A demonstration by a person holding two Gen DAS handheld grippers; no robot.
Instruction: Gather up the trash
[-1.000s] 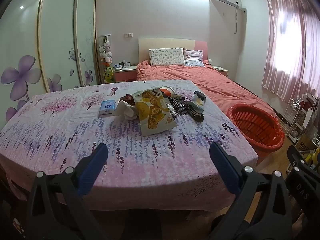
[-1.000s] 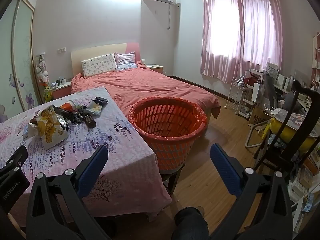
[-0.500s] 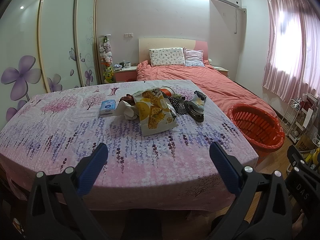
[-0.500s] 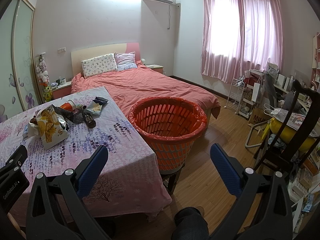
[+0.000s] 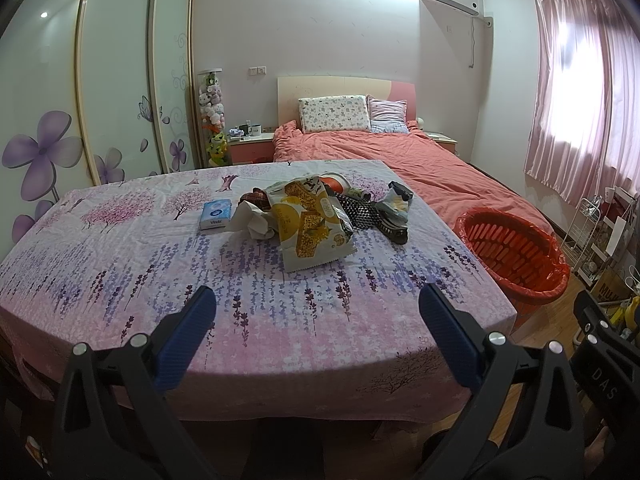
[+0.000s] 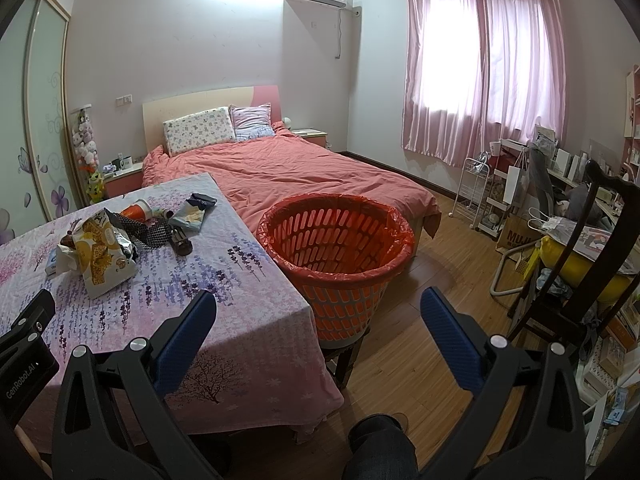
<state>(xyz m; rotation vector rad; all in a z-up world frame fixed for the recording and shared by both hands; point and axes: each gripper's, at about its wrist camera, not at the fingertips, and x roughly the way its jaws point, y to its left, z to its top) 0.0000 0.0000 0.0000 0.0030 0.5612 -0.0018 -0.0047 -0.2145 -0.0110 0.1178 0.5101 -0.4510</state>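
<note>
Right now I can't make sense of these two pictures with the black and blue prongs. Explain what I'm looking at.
No robot here: a person holds a two-finger gripper in each hand, each with a fisheye camera looking along its fingers. The left gripper faces a table under a floral cloth; the right gripper faces an orange laundry basket with a red liner beside it. Both are open, holding nothing. On the table: a yellow snack bag, crumpled tissue, a blue tissue pack, an orange cup and other wrappers.
</note>
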